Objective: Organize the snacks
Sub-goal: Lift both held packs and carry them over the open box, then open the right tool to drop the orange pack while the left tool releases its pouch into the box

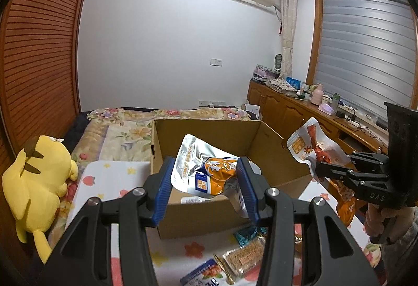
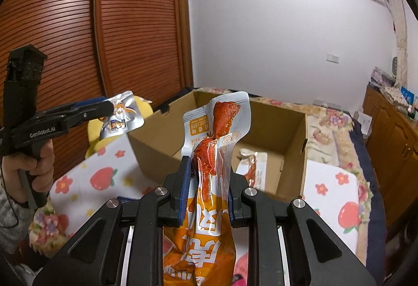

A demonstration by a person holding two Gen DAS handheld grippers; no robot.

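Right wrist view: your right gripper (image 2: pixel 206 189) clamps the drumstick pouch (image 2: pixel 214 144), long axis pointing up and ahead over the box (image 2: pixel 292 134); your left gripper (image 1: pixel 206 181) grips a silver pouch (image 1: pixel 206 171).

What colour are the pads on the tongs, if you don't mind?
Blue pads on black tongs, clearest in the left wrist view.

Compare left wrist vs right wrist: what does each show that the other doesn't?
Left wrist only: the loose snacks lying in front of the box, and the window blind.
Right wrist only: a packet already lying on the box floor.
Both: the cardboard box, the left hand-held gripper clamping a silver-orange pouch, and the right hand-held gripper clamping a drumstick packet.
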